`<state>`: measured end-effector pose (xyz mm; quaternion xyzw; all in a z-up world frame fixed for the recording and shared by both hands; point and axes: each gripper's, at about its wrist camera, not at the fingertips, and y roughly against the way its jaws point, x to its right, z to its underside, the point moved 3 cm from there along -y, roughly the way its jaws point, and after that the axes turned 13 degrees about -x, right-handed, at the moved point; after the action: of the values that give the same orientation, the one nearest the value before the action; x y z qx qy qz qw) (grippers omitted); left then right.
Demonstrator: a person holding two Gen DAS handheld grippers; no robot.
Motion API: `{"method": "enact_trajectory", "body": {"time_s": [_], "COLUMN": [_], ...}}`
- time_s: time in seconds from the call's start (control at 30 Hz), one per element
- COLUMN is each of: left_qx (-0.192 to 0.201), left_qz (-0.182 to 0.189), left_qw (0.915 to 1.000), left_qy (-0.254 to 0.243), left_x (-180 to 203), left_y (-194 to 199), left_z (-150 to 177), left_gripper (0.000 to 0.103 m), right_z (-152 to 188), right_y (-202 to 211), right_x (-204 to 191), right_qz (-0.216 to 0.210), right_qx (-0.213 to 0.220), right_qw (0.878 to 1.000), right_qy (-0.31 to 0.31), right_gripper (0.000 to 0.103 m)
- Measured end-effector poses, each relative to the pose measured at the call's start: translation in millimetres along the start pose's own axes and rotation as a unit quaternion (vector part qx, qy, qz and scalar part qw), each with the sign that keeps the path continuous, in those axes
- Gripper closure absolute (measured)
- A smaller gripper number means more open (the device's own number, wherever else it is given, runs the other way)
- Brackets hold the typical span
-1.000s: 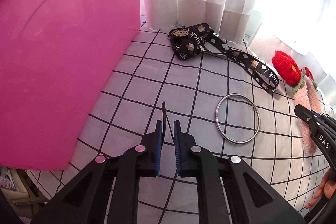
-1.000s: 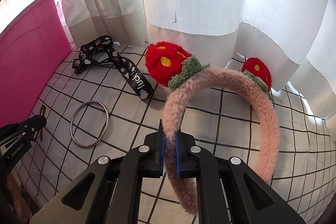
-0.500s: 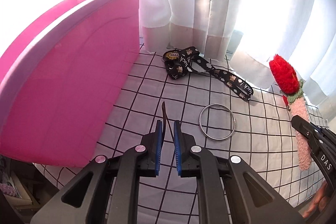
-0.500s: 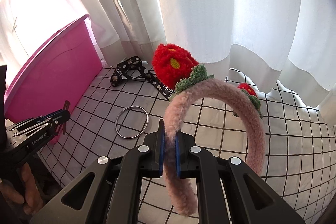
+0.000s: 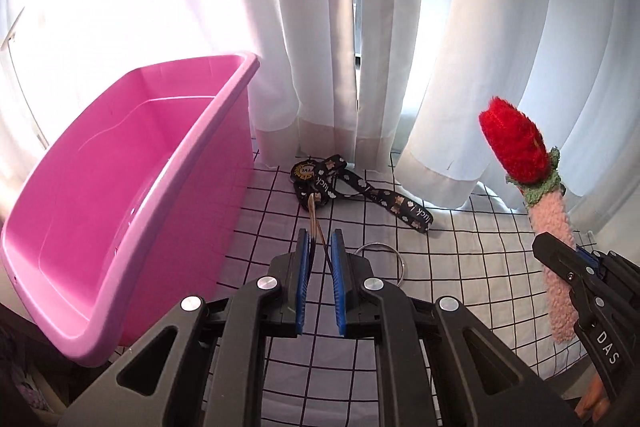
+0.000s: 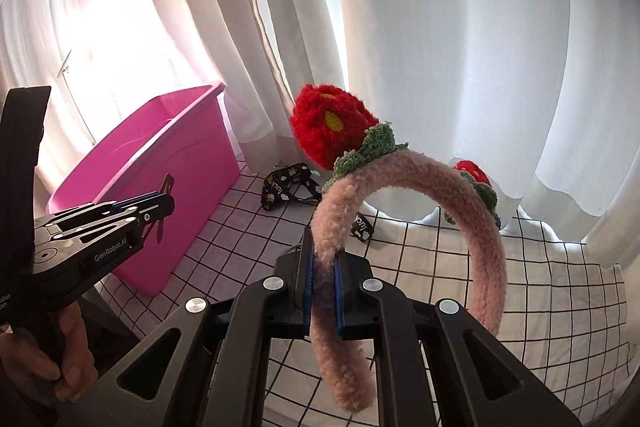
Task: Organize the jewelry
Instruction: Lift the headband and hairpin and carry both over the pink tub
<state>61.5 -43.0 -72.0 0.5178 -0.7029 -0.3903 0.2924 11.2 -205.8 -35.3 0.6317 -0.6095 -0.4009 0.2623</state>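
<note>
right gripper clenched on pink headband at frame centre, left gripper pinching thin brown strip, pink bin at left.

— How are the bin and the cloth coloured?
— Bright pink; white, gridded in black.
— And the headband?
— Fuzzy pale pink, topped with red flowers, yellow-centred, green-leaved. The lanyard is black, printed with small pale clouds.

Domestic room, likely a bedroom. Evidence: white floor-length curtains backlit by a window beyond the jaws; white black-grid bedsheet under them; pink plastic storage bin left of the jaws.
</note>
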Motion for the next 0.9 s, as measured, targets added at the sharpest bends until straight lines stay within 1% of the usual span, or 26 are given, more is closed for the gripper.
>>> {"method": "enact_trajectory", "body": {"time_s": [0.13,0.27,0.37,0.47,0.6,0.77,0.9], "left_qx": [0.019,0.038,0.051,0.068,0.08,0.075,0.049], "left_qz": [-0.007,-0.016,-0.02,-0.039,-0.064,-0.1,-0.11], "left_qw": [0.9998,0.999,0.9979,0.9958,0.9922,0.9874,0.9853], "left_qy": [0.004,0.018,0.033,0.046,0.071,0.097,0.121], "left_x": [-15,-41,-66,-95,-142,-200,-241], "left_y": [25,48,65,79,93,94,79], "left_z": [-12,-24,-34,-43,-52,-59,-60], "left_gripper": [0.092,0.092,0.092,0.092,0.092,0.092,0.091], "right_z": [-21,-42,-59,-76,-98,-120,-131], "right_y": [15,27,30,28,18,-3,-31], "right_x": [-26,-59,-89,-122,-168,-226,-266], "right_qz": [-0.006,-0.017,-0.029,-0.043,-0.067,-0.088,-0.093], "right_qx": [0.024,0.043,0.055,0.063,0.068,0.059,0.035], "right_qw": [1.0,0.998,0.996,0.993,0.989,0.982,0.977], "right_qy": [0.016,0.042,0.064,0.087,0.117,0.158,0.186], "right_gripper": [0.095,0.095,0.095,0.095,0.095,0.095,0.095]}}
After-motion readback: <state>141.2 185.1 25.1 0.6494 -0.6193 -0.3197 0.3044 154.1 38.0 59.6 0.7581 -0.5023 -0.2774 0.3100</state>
